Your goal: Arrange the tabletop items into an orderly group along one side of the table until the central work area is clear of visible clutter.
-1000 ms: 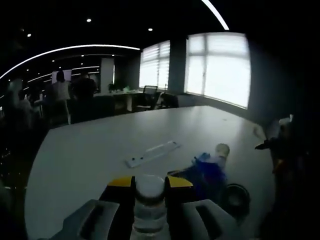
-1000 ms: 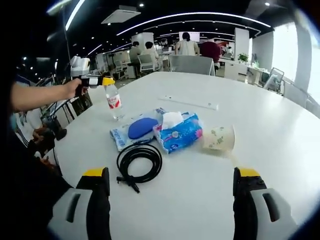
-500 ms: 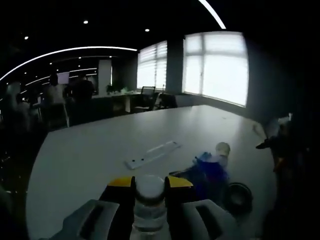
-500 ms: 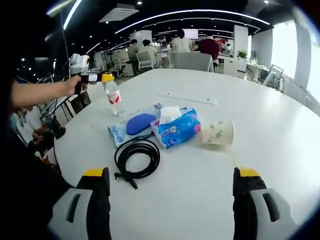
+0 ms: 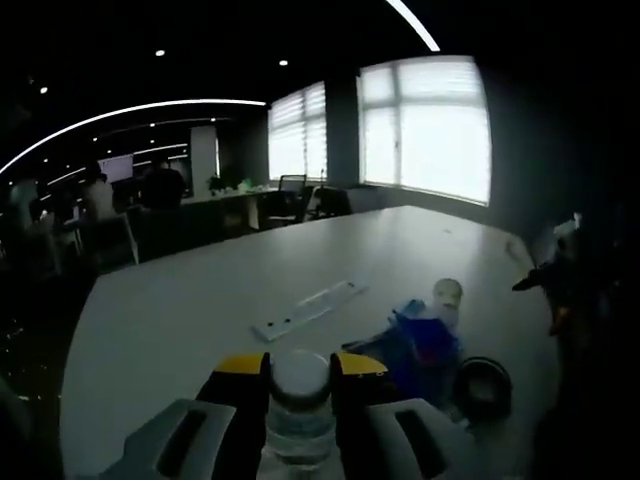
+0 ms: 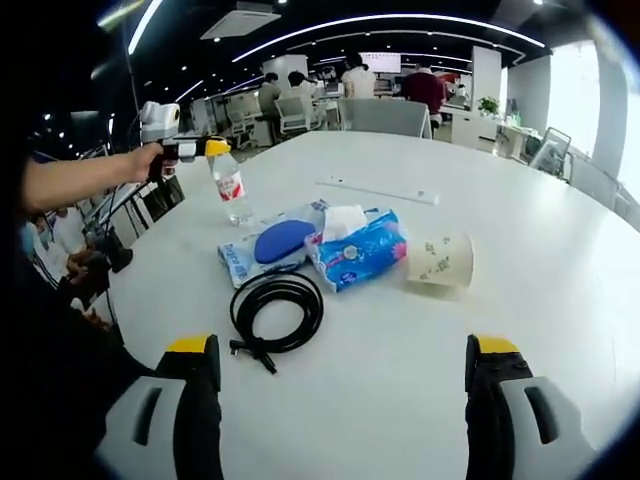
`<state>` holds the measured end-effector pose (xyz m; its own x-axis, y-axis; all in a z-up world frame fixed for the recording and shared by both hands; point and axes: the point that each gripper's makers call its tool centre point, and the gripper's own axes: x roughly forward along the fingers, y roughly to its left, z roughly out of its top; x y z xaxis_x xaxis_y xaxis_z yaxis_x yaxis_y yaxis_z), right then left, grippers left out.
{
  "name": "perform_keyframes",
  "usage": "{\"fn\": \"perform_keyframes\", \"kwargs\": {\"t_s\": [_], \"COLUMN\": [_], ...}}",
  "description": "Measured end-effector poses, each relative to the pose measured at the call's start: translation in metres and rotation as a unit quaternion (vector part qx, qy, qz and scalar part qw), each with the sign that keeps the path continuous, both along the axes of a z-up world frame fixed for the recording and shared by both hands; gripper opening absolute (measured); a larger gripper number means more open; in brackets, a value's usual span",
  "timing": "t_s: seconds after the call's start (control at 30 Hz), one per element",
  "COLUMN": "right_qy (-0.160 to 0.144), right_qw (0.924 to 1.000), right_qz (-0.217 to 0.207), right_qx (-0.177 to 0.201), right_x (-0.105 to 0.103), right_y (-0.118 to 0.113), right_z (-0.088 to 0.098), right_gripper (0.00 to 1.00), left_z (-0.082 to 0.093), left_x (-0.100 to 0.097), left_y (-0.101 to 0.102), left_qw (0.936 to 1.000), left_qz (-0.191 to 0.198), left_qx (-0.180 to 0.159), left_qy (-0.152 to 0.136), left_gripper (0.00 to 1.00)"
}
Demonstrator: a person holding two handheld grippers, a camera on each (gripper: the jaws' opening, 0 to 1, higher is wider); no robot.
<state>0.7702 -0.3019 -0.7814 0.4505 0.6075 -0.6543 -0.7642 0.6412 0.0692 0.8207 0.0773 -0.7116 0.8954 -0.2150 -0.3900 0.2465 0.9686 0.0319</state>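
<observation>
Left tool (image 5: 300, 372) clamps bottle (image 5: 300, 405) neck; ruler (image 5: 306, 308) beyond.

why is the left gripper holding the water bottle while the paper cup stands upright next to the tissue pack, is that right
Not quite: the paper cup lies on its side beside the tissue pack, as the right gripper view shows. The left gripper does hold the water bottle by its neck.

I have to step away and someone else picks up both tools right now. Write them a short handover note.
Left tool: shut on the water bottle, held upright near the table's edge.
Right tool: open, holding nothing, above the near edge.
Middle of the table: coiled black cable, blue pouch, tissue pack, paper cup on its side. A white strip lies farther back.
Done: only the bottle is picked up.
Left: place the bottle, then probably move the rest beside it along one side.
</observation>
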Motion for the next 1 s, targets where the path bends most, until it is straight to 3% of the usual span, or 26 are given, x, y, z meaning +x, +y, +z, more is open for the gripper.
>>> {"fn": "perform_keyframes", "kwargs": {"t_s": [0.1,0.37,0.53,0.6,0.7,0.8,1.0], "right_qy": [0.000,0.006,0.010,0.010,0.013,0.014,0.020], "right_qw": [1.0000,1.0000,0.9999,0.9999,0.9999,0.9998,0.9997], "right_qz": [0.000,0.001,0.004,0.006,0.010,0.013,0.015], "right_qx": [0.002,-0.002,-0.001,-0.002,-0.003,-0.003,-0.004], "right_x": [0.000,-0.004,-0.004,-0.005,-0.006,-0.007,-0.010], "right_y": [0.000,-0.001,0.000,0.001,0.003,0.004,0.003], "right_z": [0.000,-0.004,-0.007,-0.007,-0.009,-0.010,-0.015], "right_gripper": [0.99,0.99,0.98,0.98,0.98,0.98,0.98], "left_z": [-0.001,-0.001,-0.004,-0.002,0.001,0.001,-0.006], "left_x": [0.000,-0.007,-0.008,-0.007,-0.006,-0.007,-0.012], "left_y": [0.001,-0.002,0.013,0.004,-0.002,0.008,0.009], "left_qw": [0.9999,0.9947,0.9833,0.9811,0.9766,0.9667,0.9546], "left_qz": [0.016,0.102,0.180,0.190,0.210,0.250,0.292], "left_qx": [-0.003,-0.001,0.002,-0.004,0.015,0.024,0.032], "left_qy": [0.005,-0.007,-0.025,-0.036,-0.043,-0.050,-0.047], "left_gripper": [0.31,0.33,0.33,0.33,0.34,0.33,0.30]}}
